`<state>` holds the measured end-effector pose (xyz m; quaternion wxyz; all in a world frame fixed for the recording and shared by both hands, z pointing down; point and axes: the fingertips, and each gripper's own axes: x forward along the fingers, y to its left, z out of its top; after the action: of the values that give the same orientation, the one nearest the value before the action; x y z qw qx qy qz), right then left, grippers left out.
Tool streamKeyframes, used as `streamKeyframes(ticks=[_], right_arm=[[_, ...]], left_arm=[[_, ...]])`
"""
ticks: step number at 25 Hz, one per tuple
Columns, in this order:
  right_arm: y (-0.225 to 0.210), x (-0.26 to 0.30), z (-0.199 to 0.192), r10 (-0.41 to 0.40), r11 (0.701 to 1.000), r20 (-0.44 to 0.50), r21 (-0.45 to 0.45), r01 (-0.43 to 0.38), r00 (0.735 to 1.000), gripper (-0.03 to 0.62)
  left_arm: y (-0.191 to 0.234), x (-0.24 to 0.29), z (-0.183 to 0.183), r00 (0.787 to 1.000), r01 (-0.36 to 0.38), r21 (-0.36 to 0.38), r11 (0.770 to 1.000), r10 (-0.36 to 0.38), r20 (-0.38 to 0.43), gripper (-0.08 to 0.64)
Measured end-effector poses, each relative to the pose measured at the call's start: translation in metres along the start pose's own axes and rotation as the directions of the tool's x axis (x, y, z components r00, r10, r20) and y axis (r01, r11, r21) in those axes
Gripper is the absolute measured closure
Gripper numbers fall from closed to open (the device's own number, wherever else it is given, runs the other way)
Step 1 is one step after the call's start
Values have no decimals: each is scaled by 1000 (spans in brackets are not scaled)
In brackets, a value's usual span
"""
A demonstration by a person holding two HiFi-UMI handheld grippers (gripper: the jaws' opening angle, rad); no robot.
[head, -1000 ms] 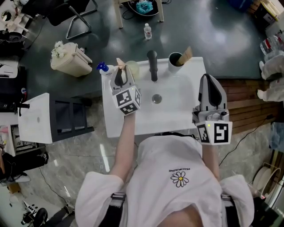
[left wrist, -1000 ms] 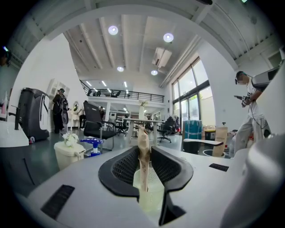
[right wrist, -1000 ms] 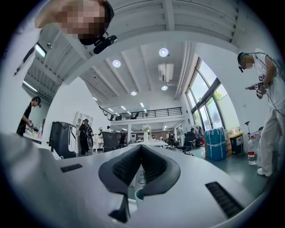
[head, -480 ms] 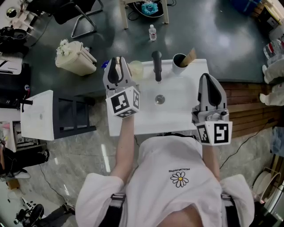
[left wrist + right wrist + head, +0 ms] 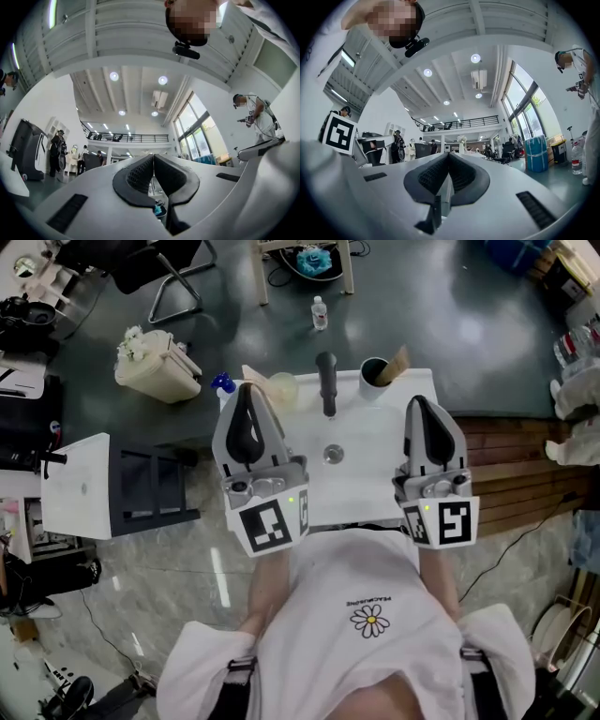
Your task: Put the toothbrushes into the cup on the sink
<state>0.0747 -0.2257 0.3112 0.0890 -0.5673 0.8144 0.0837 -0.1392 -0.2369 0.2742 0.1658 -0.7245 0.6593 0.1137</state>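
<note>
Sink (image 5: 370, 474): white basin straight below the person, bowl bare around the drain (image 5: 332, 455); no brush lying loose in it that I can spot.
Left claw (image 5: 247, 397): up over the sink's left edge and tilted skyward. Its own view gives ceiling lights, with the jaws pressed together and nothing between them.
Right claw (image 5: 419, 411): mirror picture over the right edge, jaws closed on nothing.
Faucet (image 5: 325, 382): black, middle of the back rim.
Cup (image 5: 371, 373): dark, on the back rim just right of the faucet.
Pale cup (image 5: 281, 386): second one, left of the faucet, with a blue-topped item (image 5: 222, 382) near it.
Tan piece (image 5: 399, 360): pokes out of the dark cup, leaning right; too small to call it a brush for certain.
Toothbrushes: none in either claw, none visible on the rim or in the bowl.
Progress: I'd judge the dropping-in done, or as good as done, if that tan piece is the brushes. Nothing is left in view to pick up.
</note>
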Motion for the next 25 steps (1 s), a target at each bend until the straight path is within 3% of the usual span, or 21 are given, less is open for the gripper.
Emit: streamKeyframes(ticks=[25], right_arm=[[-3, 8, -11, 14, 1000, -33, -24, -15, 999, 580]], left_arm=[[-6, -11, -5, 999, -23, 2, 1000, 23, -38, 545]])
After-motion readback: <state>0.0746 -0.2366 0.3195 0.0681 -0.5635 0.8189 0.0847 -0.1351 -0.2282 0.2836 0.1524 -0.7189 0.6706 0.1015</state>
